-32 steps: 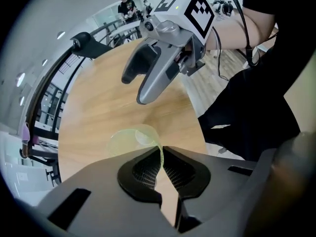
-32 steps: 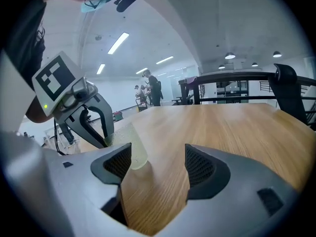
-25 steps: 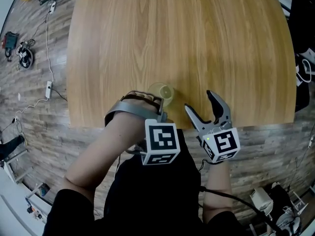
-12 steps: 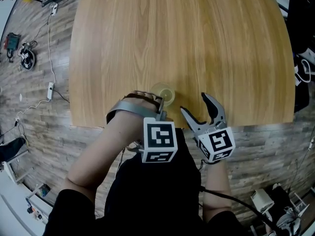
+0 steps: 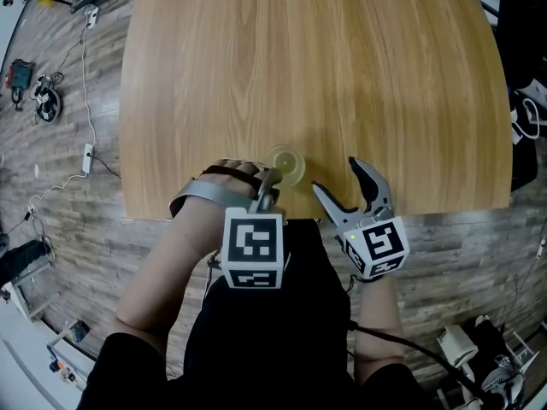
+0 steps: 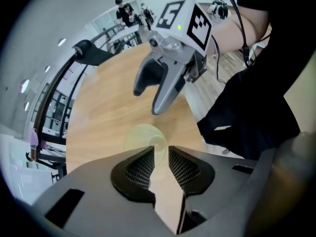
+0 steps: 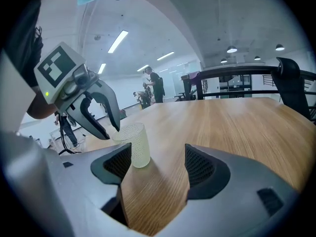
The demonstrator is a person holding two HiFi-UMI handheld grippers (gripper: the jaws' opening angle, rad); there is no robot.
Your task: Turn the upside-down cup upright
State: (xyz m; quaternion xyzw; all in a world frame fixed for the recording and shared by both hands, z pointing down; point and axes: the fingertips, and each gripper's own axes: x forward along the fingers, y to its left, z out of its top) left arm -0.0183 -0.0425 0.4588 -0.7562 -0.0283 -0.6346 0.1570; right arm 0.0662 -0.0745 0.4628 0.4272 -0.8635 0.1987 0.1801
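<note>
Looking down in the head view, we see the cup point(image 5: 285, 165) on the worktop point(image 5: 342, 75) near its front edge, just under our left tool point(image 5: 267, 186). Left gripper view: its jaws are opening above the cup (mouth up), pads clear of it. Right gripper view: our right tool point(image 7: 158, 159) gapes wide, empty.

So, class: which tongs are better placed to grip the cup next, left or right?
Left, probably. The left tongs point down just above the cup, opening, not pressing it. The right tongs stand open, but the cup sits ahead to one side, not between them.
</note>
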